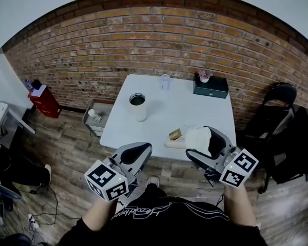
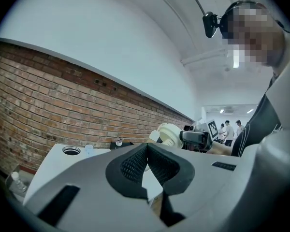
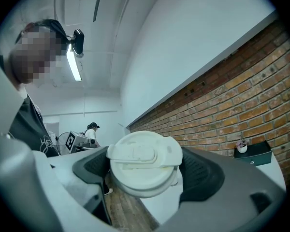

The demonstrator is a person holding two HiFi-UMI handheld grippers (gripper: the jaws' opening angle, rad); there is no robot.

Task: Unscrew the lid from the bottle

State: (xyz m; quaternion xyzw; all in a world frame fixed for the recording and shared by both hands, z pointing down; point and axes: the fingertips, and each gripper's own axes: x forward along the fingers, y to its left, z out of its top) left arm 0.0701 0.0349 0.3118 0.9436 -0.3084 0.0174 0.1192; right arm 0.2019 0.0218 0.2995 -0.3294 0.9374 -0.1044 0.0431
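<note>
In the right hand-held gripper (image 3: 146,178), lid (image 3: 144,161) on edge

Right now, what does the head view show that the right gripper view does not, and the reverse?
Only the head view: the open bottle, standing lidless, and a small clear cup farther back. Only the right gripper view: the flip tab on the white lid, and a person in a cap far behind. Both: that white lid clamped in the right gripper, the dark green box with a small flower pot on it, and the brick wall.
</note>
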